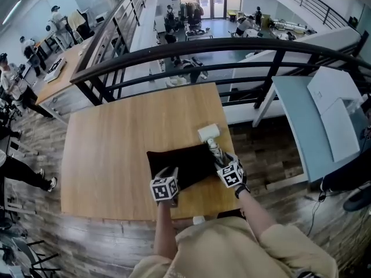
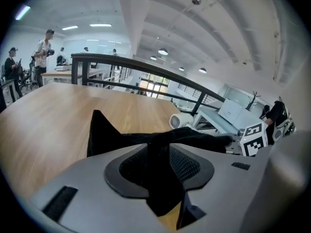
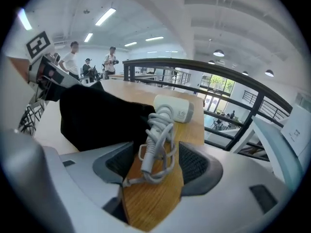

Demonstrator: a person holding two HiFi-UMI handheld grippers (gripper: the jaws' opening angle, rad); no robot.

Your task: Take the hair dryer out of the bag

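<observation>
Since the white plastic hair dryer [image 3: 175,109] beside the black cloth bag [image 1: 179,164] looks light and rigid, grasp its cord-wrapped handle [image 3: 158,130]; right gripper [image 3: 154,166] gapes around it, left gripper [image 2: 159,166] around bag cloth.

Overhead, two low close-ups, shared bag [image 1: 185,164]

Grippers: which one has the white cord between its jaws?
The right gripper: the white cord lies between its open jaws. The left gripper has only the black bag between its jaws.

No legible text, mark on hair dryer [image 3: 176,107] — unreadable
</observation>
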